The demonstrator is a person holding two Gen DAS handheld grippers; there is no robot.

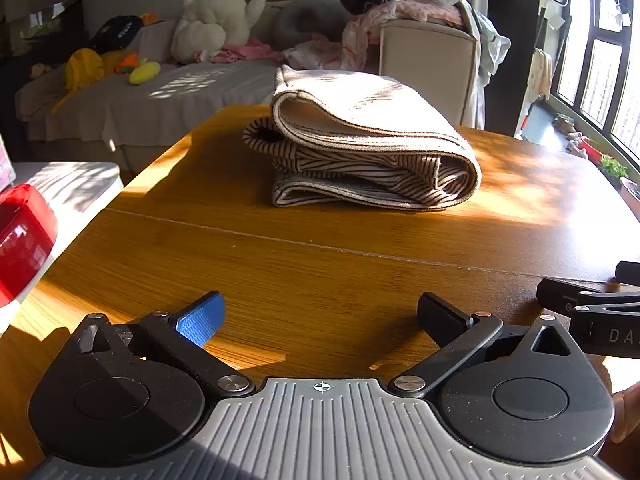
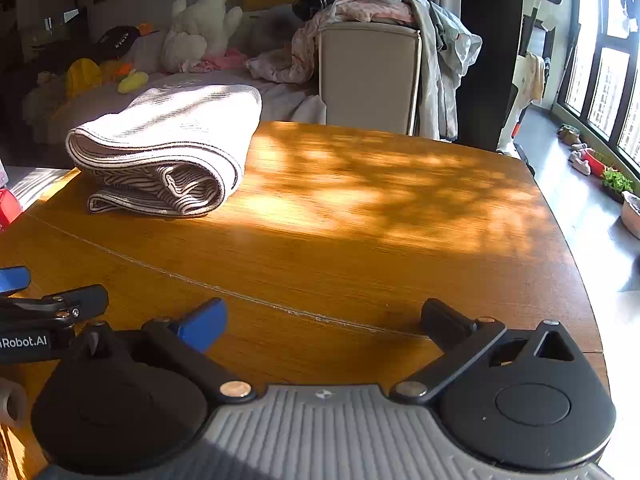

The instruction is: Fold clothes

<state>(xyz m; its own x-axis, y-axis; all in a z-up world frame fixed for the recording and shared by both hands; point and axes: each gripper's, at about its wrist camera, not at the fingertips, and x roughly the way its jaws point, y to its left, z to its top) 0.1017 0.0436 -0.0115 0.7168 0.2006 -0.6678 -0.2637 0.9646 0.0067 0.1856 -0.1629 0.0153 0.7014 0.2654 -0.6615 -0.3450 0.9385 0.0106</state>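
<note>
The folded garment (image 1: 360,140) lies on the far part of the wooden counter (image 1: 320,272), a soft, thick bundle: plain beige ribbed cloth on top, brown-and-cream striped layers curling out at its rounded folded edge. The counter is smooth, warm-toned wood with fine grain and a thin seam across it, dappled with sunlight. Well short of the bundle, the left gripper (image 1: 320,316) hovers over bare wood with its fingers spread wide and nothing between them. The right gripper (image 2: 324,320) sits just beside it, fingers likewise spread and empty. Behind stand a chair (image 2: 368,76) heaped with clothes and a white plush toy (image 1: 216,16).
</note>
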